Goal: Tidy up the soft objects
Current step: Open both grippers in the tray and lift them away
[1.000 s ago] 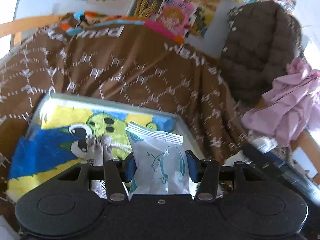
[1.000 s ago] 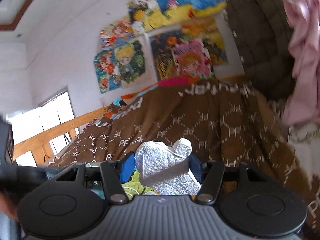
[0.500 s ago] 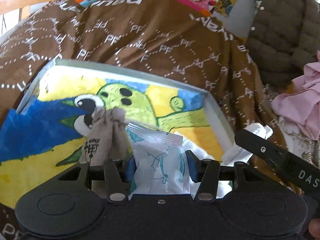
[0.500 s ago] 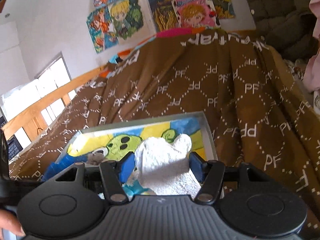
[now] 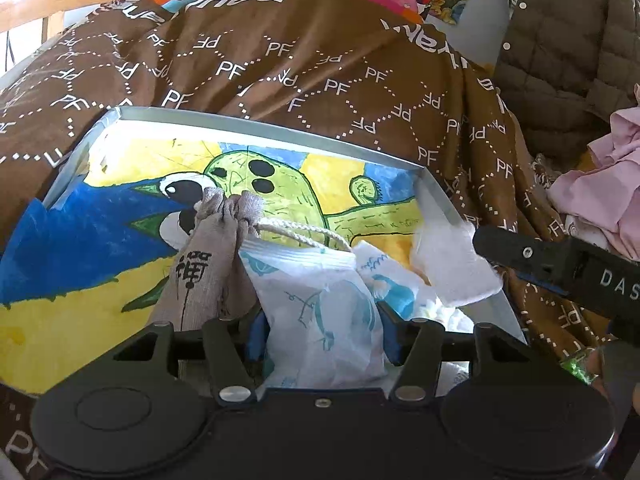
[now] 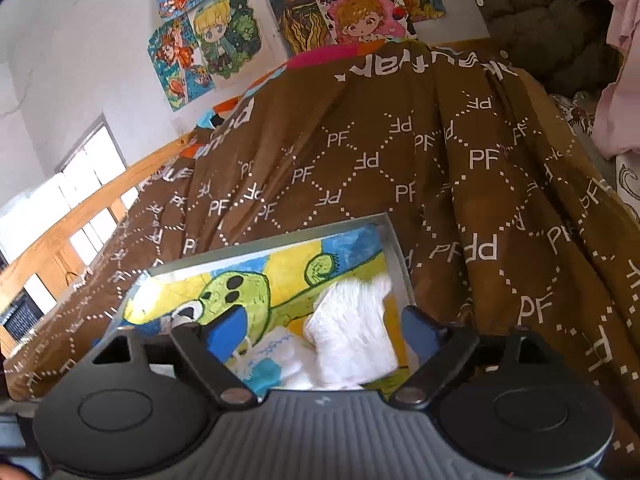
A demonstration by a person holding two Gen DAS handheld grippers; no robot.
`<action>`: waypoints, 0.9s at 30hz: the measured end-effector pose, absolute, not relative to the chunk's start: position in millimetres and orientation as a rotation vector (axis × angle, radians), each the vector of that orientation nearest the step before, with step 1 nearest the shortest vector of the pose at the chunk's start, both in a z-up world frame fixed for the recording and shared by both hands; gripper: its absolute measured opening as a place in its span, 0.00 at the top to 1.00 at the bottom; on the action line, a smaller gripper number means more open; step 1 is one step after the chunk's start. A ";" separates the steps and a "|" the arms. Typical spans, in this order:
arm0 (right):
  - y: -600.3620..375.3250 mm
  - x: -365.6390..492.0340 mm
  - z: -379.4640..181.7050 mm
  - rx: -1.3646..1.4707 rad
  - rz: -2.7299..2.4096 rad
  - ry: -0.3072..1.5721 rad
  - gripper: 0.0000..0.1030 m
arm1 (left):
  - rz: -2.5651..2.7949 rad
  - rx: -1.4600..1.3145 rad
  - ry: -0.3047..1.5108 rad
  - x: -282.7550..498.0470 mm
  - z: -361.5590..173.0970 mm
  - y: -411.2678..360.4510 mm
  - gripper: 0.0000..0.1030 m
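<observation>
A shallow grey box [image 5: 280, 126] lined with a yellow, blue and green cartoon drawing lies on the bed. My left gripper [image 5: 322, 336] is low over its near side, and its jaws are opening. A white tissue packet [image 5: 316, 312] with teal print stands between the pads, which still touch its sides. A grey drawstring pouch [image 5: 208, 264] and a second packet [image 5: 380, 276] lie beside it in the box. My right gripper [image 6: 322, 324] is opening wide. A white fluffy cloth [image 6: 352, 340] lies loose between its fingers [image 5: 560, 264] in the box's right corner.
A brown quilt [image 6: 400, 168] printed with "PF" covers the bed around the box. A brown puffer jacket [image 5: 568, 40] and a pink garment [image 5: 600, 184] pile up on the right. A wooden bed rail [image 6: 80, 216] and a window are on the left, and posters [image 6: 360, 8] hang on the far wall.
Both grippers came down over the box. The right jaws spread wide and released the white cloth, which now rests in the box's right corner. The left jaws widened slightly around the packet.
</observation>
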State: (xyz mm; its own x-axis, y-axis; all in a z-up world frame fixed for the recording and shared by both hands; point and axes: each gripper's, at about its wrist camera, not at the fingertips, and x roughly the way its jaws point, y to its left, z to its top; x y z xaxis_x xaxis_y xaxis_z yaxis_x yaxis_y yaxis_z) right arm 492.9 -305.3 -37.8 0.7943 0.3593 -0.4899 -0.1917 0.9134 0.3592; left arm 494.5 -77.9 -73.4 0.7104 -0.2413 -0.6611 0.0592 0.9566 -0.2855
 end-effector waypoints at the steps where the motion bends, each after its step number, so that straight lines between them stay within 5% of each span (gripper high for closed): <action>1: -306.5 491.8 -35.3 0.304 0.301 0.576 0.11 | -0.167 -0.255 0.764 493.2 -72.3 -78.2 0.42; 6: -316.6 481.7 -14.7 0.331 0.306 0.529 0.03 | -0.156 -0.286 0.742 479.4 -61.8 -76.2 0.25; 10: -320.9 465.4 8.3 0.312 0.300 0.482 0.01 | -0.150 -0.295 0.700 463.6 -44.6 -73.4 0.23; 12: -323.1 454.1 21.1 0.303 0.299 0.456 0.00 | -0.137 -0.301 0.667 452.9 -31.1 -71.6 0.11; 27: -316.1 328.2 103.0 0.176 0.267 0.243 0.00 | -0.139 -0.284 0.383 336.3 92.1 -62.1 0.01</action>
State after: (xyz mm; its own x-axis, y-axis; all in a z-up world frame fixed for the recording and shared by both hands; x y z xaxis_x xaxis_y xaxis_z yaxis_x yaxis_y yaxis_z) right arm 328.2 -316.1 103.0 0.9357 0.2809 -0.2132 -0.2388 0.9496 0.2029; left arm 336.3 -62.1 92.1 0.9187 -0.1864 -0.3483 0.0799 0.9511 -0.2984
